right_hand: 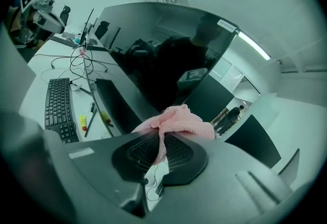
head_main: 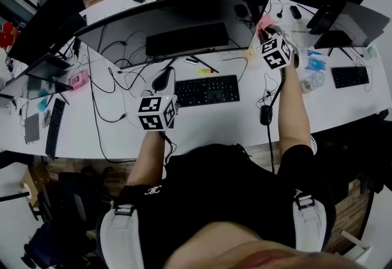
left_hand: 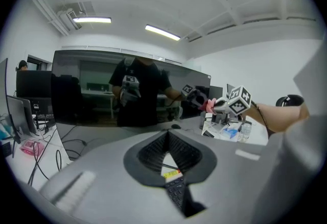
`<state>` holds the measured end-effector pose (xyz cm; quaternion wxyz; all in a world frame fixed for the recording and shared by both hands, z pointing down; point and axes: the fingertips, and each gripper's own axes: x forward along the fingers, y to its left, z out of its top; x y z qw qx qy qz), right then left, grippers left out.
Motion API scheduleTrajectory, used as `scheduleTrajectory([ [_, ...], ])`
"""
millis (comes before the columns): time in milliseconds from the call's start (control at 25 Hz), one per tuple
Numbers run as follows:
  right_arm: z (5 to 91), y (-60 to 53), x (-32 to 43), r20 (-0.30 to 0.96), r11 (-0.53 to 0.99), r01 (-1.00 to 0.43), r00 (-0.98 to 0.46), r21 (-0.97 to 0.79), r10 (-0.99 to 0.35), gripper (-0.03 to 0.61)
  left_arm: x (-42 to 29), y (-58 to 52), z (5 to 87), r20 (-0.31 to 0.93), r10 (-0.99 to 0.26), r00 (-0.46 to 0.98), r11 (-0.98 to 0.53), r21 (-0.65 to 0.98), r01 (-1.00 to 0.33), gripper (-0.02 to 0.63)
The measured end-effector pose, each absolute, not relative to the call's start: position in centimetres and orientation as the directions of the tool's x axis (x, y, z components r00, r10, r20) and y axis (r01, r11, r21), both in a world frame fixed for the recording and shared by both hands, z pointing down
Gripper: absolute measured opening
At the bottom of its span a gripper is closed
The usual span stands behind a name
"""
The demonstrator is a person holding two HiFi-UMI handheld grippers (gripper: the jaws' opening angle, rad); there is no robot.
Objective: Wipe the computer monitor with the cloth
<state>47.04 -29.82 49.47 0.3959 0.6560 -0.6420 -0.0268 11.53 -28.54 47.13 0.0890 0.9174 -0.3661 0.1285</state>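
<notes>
My right gripper (right_hand: pixel 161 149) was clamped on the pink cloth (right_hand: pixel 176 121), held at the monitor's (right_hand: pixel 153 49) right end, over the tabletop's (head_main: pixel 245 117) far side. Left gripper (left_hand: pixel 167 156) closed, empty. Wiping seemingly not yet begun. Next: press cloth flat to screen.

Head view steeply down over desk (head_main: pixel 245 121); gripper views close, toward shared monitor (head_main: pixel 184 16)

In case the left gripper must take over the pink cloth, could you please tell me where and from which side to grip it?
Probably the bunched top of the pink cloth that bulges out past the right gripper, whose fingers are shut on its hanging tail. Come from the computer monitor's side, since the gripper's body blocks the other side.
</notes>
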Motion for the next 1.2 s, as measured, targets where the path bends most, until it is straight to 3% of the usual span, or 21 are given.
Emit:
scheduleTrajectory([
  [720, 61.6, -29.9, 46.3, 0.674, 0.278, -0.788, 0.222, 0.55, -0.705, 0.02, 9.8, -30.2, 48.6, 0.343, -0.647, 0.681, -0.704, 0.074, -0.706, 0.054],
  [1200, 70.1, -29.2, 46.3, 0.761, 0.221, -0.869, 0.235, 0.443, -0.604, 0.02, 8.0, -31.2, 48.4, 0.371, -0.621, 0.69, -0.719, 0.08, -0.69, 0.054],
])
